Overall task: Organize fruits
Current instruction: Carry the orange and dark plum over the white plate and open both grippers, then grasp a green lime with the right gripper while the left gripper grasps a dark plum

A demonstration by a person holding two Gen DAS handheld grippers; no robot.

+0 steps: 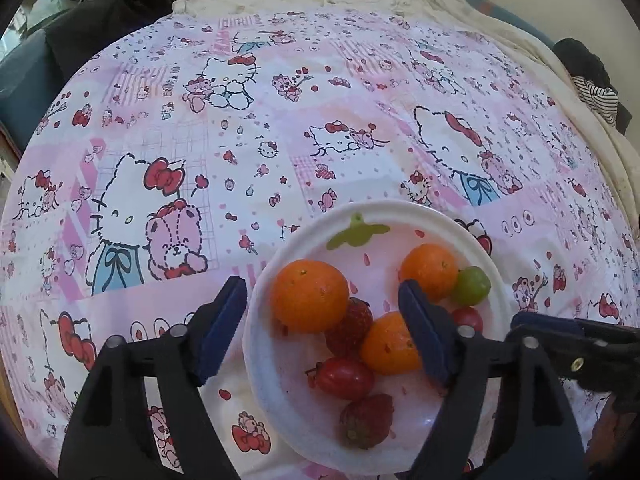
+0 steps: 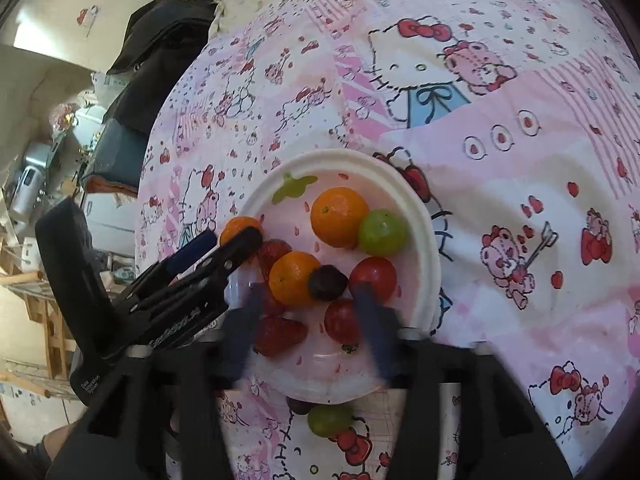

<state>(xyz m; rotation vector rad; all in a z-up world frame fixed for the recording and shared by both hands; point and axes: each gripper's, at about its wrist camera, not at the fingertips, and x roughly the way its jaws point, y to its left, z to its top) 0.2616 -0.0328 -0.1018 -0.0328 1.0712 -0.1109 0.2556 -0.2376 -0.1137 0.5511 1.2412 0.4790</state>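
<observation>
A white plate (image 1: pixel 372 216) on the patterned cloth holds three oranges, strawberries, red grapes and a green grape (image 1: pixel 472 286). My left gripper (image 1: pixel 324 320) stands open over the plate. The biggest orange (image 1: pixel 310 296) lies between its fingers, and neither pad touches it. In the right wrist view my right gripper (image 2: pixel 310 330) is open and blurred over the plate's (image 2: pixel 424 240) near side. A red grape (image 2: pixel 340 322) sits between its fingers and a dark grape (image 2: pixel 328 282) lies just past the tips. The left gripper (image 2: pixel 226 242) shows at the plate's left rim.
A green grape (image 2: pixel 330 420) and a dark one (image 2: pixel 298 406) lie on the cloth just off the plate's near edge. The pink cartoon cloth (image 1: pixel 280 140) spreads wide beyond the plate. Dark bags (image 1: pixel 112 12) and room clutter (image 2: pixel 36 184) stand past the table's left edge.
</observation>
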